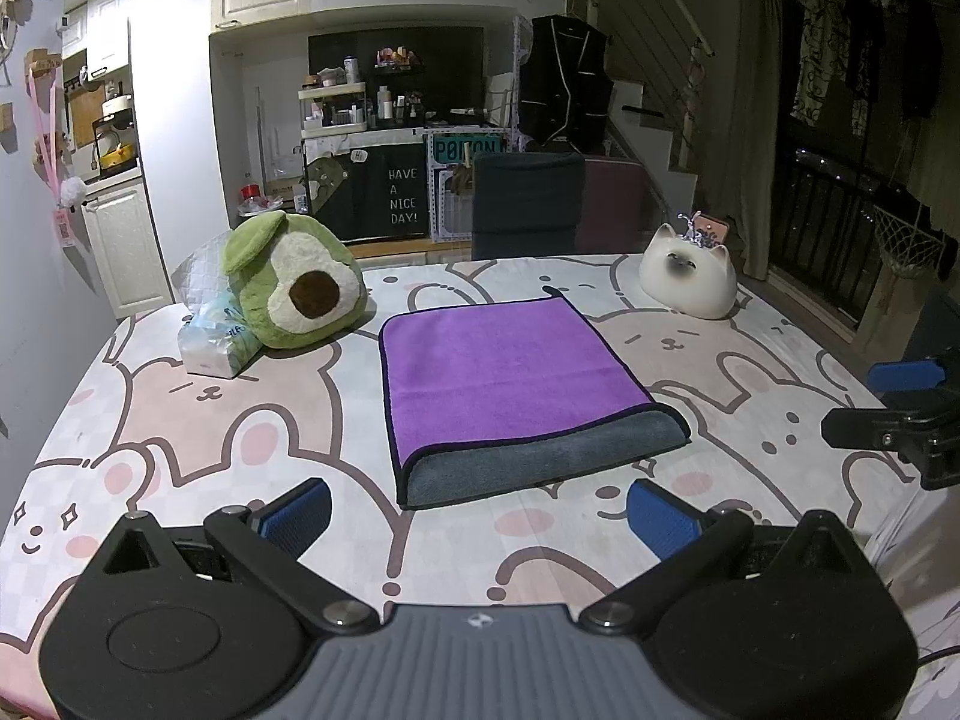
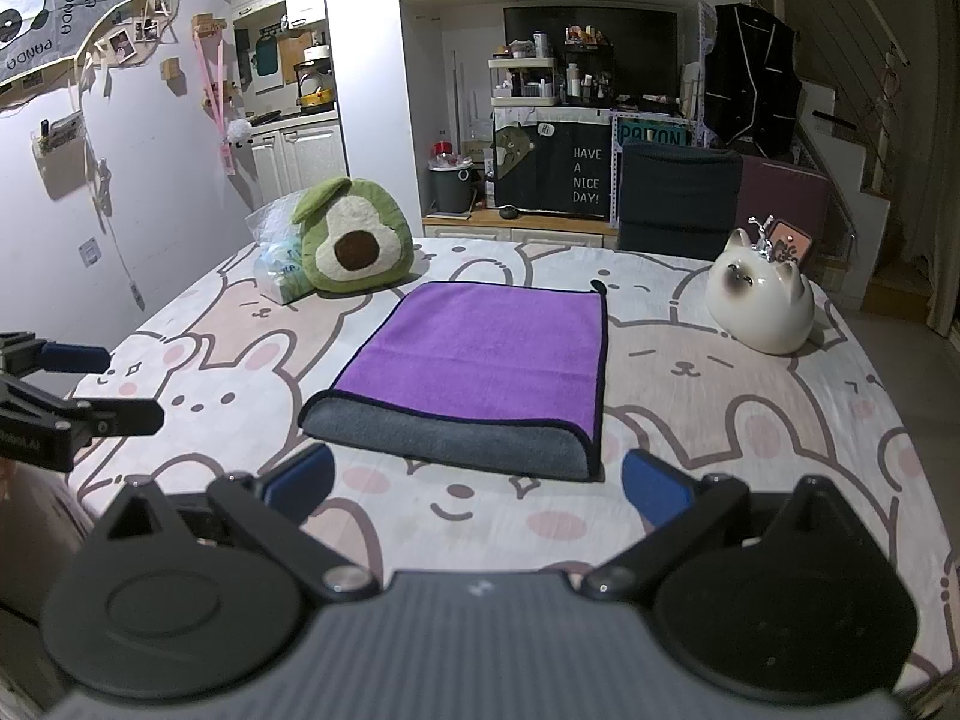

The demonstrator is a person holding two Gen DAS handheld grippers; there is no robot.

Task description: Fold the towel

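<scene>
With the left claw (image 1: 479, 510) and right claw (image 2: 478, 480) both spread and empty at 6 o'clock of the once-folded towel (image 1: 510, 384) mid-table (image 1: 198, 432), pinching only its top layer would likely undo the fold.

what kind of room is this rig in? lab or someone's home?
Most likely a small home, not a lab: kitchen cabinets in the back, a staircase, clothes hanging on a rail, and an avocado plush on a table with a bunny-print cloth.

Blk grippers (image 1: 479, 513), blue pads (image 1: 660, 516), grey ribbed base, silver screws.
</scene>
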